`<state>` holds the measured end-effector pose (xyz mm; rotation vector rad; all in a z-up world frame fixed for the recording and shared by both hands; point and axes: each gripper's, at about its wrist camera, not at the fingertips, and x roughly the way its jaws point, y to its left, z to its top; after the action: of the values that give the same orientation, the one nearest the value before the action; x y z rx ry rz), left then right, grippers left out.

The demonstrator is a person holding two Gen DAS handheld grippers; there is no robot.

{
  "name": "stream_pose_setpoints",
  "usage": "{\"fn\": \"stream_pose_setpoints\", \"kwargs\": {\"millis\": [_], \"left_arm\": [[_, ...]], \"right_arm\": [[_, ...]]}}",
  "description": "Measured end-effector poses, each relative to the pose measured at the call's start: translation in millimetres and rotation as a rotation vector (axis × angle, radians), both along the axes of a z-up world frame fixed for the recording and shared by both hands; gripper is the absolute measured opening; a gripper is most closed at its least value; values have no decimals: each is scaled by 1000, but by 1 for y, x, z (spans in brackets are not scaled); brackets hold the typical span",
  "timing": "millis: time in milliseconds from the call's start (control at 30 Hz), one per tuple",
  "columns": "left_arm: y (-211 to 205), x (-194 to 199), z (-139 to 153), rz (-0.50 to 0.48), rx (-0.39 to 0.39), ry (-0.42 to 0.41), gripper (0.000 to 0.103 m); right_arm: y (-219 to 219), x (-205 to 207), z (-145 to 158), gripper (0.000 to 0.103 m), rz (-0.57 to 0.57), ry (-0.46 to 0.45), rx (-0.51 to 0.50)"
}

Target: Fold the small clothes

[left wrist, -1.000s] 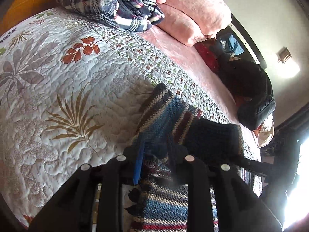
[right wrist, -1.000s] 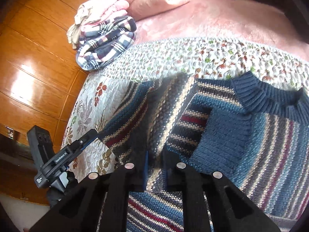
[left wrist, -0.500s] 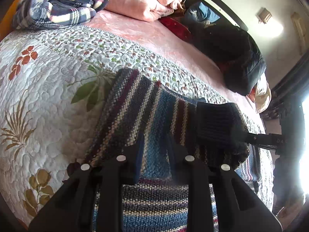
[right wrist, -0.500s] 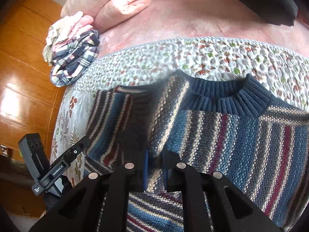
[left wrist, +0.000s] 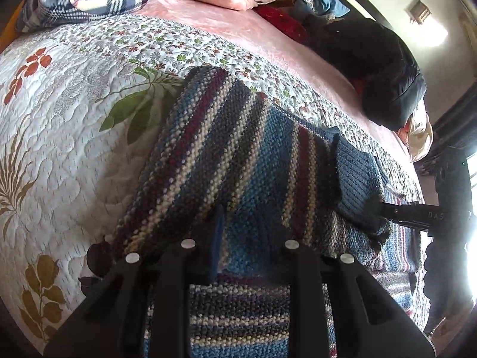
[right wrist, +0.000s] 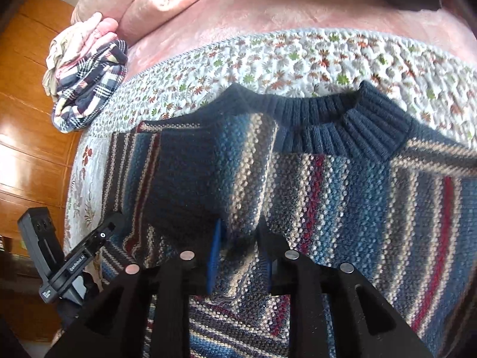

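We had swung the sleeve across the sweater at frame centre; both hand-held grippers stayed clenched on it, fold nearly laid.

The bed carries a floral quilt; a sweater lies on it (plaid bundle at ten o'clock).

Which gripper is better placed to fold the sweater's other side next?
Probably the right. The right gripper holds the sleeve over the middle of the sweater, nearer the unfolded side; the left gripper sits at the folded edge.
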<state>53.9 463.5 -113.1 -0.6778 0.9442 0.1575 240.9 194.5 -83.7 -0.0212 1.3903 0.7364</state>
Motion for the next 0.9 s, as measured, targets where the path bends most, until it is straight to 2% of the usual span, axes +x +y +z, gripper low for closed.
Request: {"fn": "stream_pose_setpoints", "kwargs": {"millis": [100,167,233,267,400,533,600,633,667,733,900], "left_arm": [[1,-5,10,4,3,-19,24],[-2,-6,18,-4,32,-33,27],[-4,-6,19,-18,42,-30,29],[-4,-5,18,-20,39,-24,29],[2,-3,5,-7,0,1,29],[4,-4,-3,-14,-26,-6,29],[5,-4,-5,-16,-31,-8,29],[5,-4,-5,-17,-32,-8,29],[5,-4,-5,-18,-32,-7,29],[5,-4,-6,-19,-30,-7,29],[5,-4,-6,-19,-29,-11,29]], "right_arm": [[5,-13,29,37,36,-154,-47],[13,-22,45,41,78,-205,-42],[28,-32,51,46,140,-214,-39],[38,-37,49,49,178,-206,-45],[77,-62,31,50,306,-221,-119],[93,-65,12,51,315,-237,-193],[93,-64,6,43,312,-249,-215],[91,-63,6,29,304,-272,-235],[89,-61,8,19,294,-280,-236],[77,-57,13,13,259,-248,-185],[39,-48,34,12,142,-219,-73]]}}
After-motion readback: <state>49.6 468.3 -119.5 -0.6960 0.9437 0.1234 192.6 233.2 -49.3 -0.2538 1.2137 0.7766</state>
